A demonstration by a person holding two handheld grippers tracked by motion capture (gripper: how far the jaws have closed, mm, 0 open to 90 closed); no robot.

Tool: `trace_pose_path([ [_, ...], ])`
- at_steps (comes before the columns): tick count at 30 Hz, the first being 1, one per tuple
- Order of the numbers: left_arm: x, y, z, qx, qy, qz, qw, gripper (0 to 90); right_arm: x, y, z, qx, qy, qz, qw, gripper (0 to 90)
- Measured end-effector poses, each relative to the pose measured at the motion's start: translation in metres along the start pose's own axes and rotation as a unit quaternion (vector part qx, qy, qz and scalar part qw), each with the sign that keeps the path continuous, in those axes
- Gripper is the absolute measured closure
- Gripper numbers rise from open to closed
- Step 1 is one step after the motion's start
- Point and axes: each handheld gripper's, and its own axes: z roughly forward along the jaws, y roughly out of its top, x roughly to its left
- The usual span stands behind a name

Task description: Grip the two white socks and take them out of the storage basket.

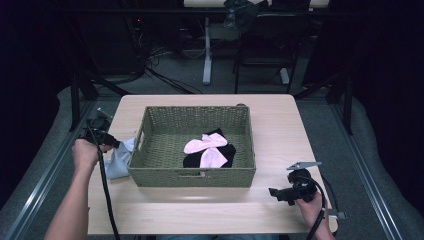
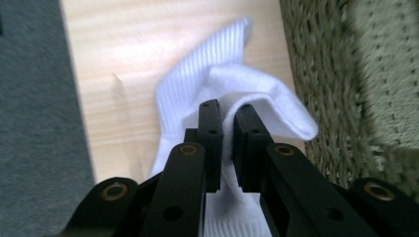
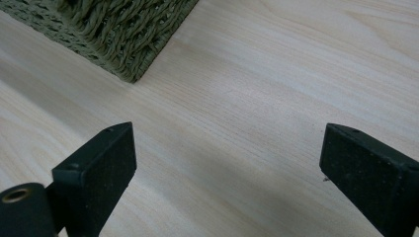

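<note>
Dark room all around, cables and chair legs on the grey floor behind, and a light wood surface (image 1: 280,120) in the middle of it. Sitting on that is a green woven basket (image 1: 195,176), and inside it there's a pink sock (image 1: 206,149) lying on top of a black sock (image 1: 226,150), both toward the right half of the basket floor.

Left gripper (image 2: 227,123) is just off the basket's left wall, near the surface's left edge. Its jaws are pinched nearly together on a white sock (image 2: 212,79), with a fold of the fabric squeezed between them. The rest of the sock spills out on the wood right beside the basket, ribbed cuff pointing away from the camera.

Right gripper (image 1: 276,193) hangs low over the near right part of the surface, off the basket's front right corner. Jaws are spread wide, just bare wood between them.
</note>
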Motion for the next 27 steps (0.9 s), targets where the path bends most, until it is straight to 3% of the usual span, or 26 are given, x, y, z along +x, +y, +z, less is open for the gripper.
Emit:
trace_pose_path([
  [4,0.001,-0.005,0.008,0.002,-0.018,-0.005,0.9998,74.8,0.0,0.0,-0.001,0.0,0.001,0.0,1.0,6.6],
  [7,0.001,-0.008,0.007,-0.002,-0.019,-0.003,0.9998,58.5,-0.001,0.0,0.0,0.0,0.001,0.0,1.0,6.6],
  [11,0.002,-0.014,-0.005,-0.036,-0.007,-0.008,0.9993,32.6,-0.001,0.0,-0.001,-0.003,0.001,0.001,1.0,6.6],
  [13,0.002,-0.019,-0.014,-0.05,-0.012,-0.008,0.9986,24.4,-0.001,0.0,-0.001,-0.005,0.0,0.003,1.0,6.6],
  [21,-0.01,-0.045,-0.042,-0.109,-0.008,0.009,0.994,7.6,-0.001,0.0,-0.001,-0.002,0.001,0.002,1.0,6.6],
  [27,-0.025,-0.071,-0.046,-0.122,0.001,0.024,0.9922,2.4,-0.001,-0.001,-0.001,0.0,-0.004,0.001,1.0,6.6],
])
